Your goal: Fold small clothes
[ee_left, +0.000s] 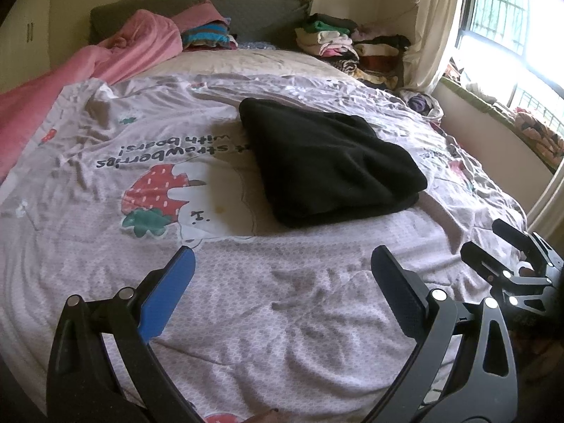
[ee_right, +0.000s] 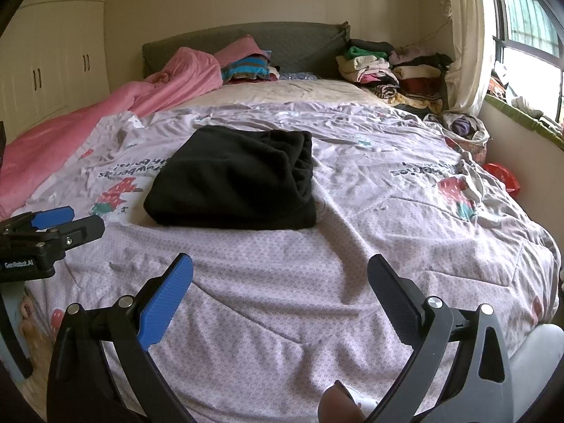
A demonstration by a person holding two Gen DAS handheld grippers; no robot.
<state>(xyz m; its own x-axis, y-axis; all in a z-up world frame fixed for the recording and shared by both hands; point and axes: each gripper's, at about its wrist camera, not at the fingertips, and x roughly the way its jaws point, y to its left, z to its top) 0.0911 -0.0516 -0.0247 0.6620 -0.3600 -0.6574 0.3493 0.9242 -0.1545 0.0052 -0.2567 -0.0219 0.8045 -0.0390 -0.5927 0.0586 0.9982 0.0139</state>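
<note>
A black garment (ee_left: pixel 328 162) lies folded in a thick rectangle on the lilac strawberry-print bed cover (ee_left: pixel 246 317); it also shows in the right wrist view (ee_right: pixel 236 179). My left gripper (ee_left: pixel 282 257) is open and empty, held over the cover on the near side of the garment. It appears at the left edge of the right wrist view (ee_right: pixel 67 220). My right gripper (ee_right: pixel 280 264) is open and empty, also short of the garment. It shows at the right edge of the left wrist view (ee_left: pixel 486 239).
A pink blanket (ee_right: pixel 116 105) lies along the left of the bed. Stacks of folded clothes (ee_right: pixel 391 67) sit at the head near the grey headboard (ee_right: pixel 292 42). A curtain and window (ee_right: pixel 521 28) are on the right, cupboards (ee_right: pixel 53 53) on the left.
</note>
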